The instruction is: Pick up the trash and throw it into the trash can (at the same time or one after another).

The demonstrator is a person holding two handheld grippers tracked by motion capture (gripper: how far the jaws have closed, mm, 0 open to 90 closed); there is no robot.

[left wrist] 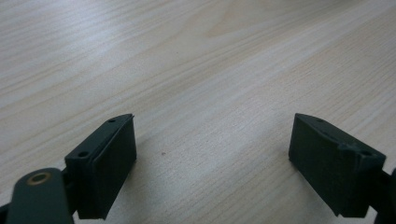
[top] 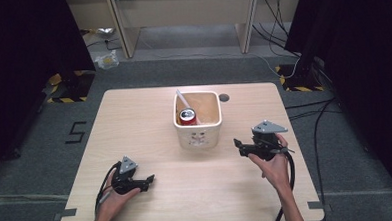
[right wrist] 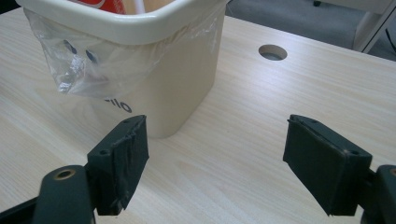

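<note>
One cream bin with a plastic liner stands mid-desk, holding one red can and one white straw-like stick. The right gripper hovers just beside it, fingers released and empty. The left gripper rests well apart, fingers likewise spread over bare wood.

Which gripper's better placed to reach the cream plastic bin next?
Probably right: the right gripper sits open beside the cream plastic bin, facing it. The left gripper, also open, faces bare table.
</note>
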